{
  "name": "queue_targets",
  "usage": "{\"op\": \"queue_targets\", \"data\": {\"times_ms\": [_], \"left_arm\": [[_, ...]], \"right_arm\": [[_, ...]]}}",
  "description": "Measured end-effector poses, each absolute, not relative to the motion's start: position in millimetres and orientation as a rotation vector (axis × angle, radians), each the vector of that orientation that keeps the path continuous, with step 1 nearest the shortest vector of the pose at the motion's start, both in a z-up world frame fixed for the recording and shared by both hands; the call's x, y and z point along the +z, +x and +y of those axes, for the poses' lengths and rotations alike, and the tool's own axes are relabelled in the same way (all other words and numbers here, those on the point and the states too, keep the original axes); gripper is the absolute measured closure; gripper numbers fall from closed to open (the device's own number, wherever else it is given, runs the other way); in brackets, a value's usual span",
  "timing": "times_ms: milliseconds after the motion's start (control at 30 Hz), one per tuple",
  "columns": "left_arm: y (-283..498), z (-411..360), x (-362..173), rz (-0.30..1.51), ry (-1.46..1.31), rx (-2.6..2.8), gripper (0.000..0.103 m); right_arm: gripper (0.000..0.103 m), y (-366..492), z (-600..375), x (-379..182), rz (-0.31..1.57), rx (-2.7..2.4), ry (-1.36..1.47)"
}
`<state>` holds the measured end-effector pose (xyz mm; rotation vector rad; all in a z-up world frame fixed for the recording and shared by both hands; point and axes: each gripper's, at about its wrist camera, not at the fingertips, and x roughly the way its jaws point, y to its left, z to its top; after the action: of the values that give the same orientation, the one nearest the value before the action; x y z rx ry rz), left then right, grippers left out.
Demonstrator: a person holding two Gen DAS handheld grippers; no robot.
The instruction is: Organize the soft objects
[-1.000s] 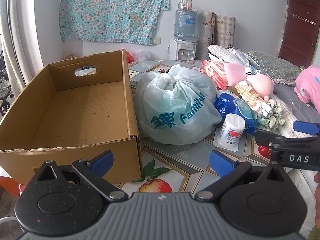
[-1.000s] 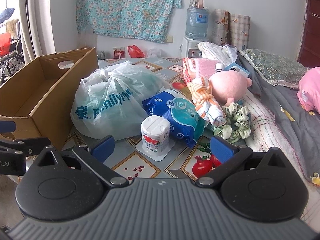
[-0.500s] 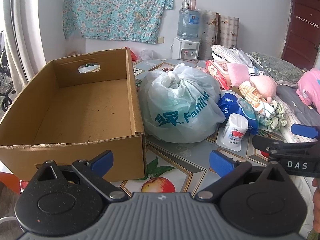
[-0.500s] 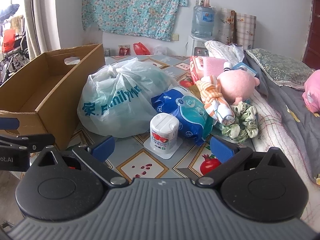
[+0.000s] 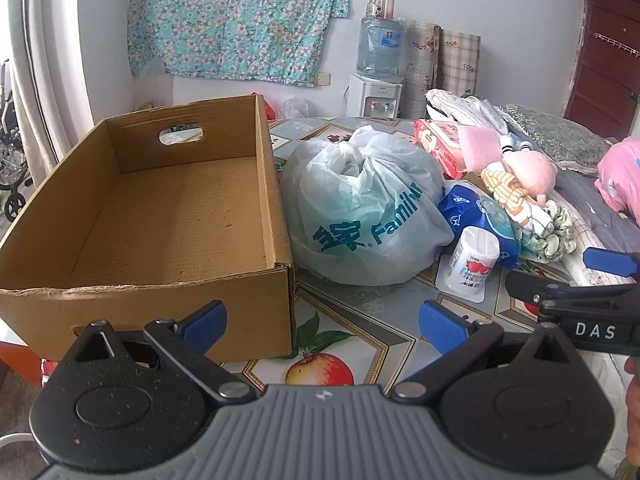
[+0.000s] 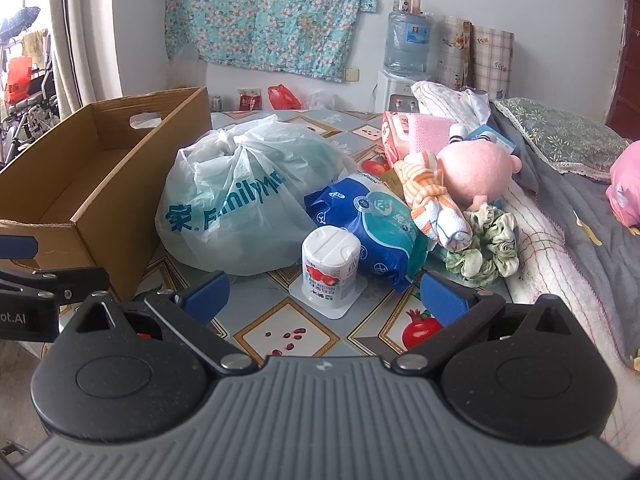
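Left gripper (image 5: 322,320) low at the near edge, jaws apart, nothing between them; below it the bench (image 5: 372,320) with its fruit-print cover. Right gripper (image 6: 324,292) same, jaws apart and empty, also seen in the left wrist view at the right edge, partly cut off by the frame.

Just ahead of the right gripper: white yogurt cup (image 6: 330,264), standing upside down on its foil lid. Behind and touching it, a blue wet-wipes pack (image 6: 372,224), lying tilted, label too small to read. Left of both, a knotted translucent FamilyMart bag (image 6: 240,208), contents only a green blur through the plastic. The bag sits just beside the open cardboard box (image 5: 168,216), which is on the left side of the bench; box's near-left corner is cut off.

Right of the wipes: a rolled orange-striped cloth (image 6: 436,204) lies on top of a green scrunchie (image 6: 488,248), and behind it a pink plush toy (image 6: 476,172), face hidden. Further back a pink sponge-like pad (image 6: 428,132) leans on a red-and-white packet (image 6: 394,136), mostly covered. These spill onto the bed (image 6: 560,240) at right, grey blanket, edge running out of frame.

Far wall: floral curtain (image 6: 272,16), water dispenser (image 6: 404,56) with bottle.
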<state>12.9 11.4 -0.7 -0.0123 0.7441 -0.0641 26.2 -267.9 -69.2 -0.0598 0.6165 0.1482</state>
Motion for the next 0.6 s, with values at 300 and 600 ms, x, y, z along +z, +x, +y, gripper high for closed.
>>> {"op": "queue_targets", "data": {"times_ms": [300, 600], "left_arm": [[13.2, 14.4, -3.5, 0.749, -0.013, -0.060, 0.000], [8.9, 9.9, -4.7, 0.739, 0.013, -0.041, 0.000]], "right_arm": [[0.001, 27.8, -269.6, -70.9, 0.623, 0.146, -0.056], [0.001, 27.8, -273.0, -72.3, 0.623, 0.143, -0.050]]}}
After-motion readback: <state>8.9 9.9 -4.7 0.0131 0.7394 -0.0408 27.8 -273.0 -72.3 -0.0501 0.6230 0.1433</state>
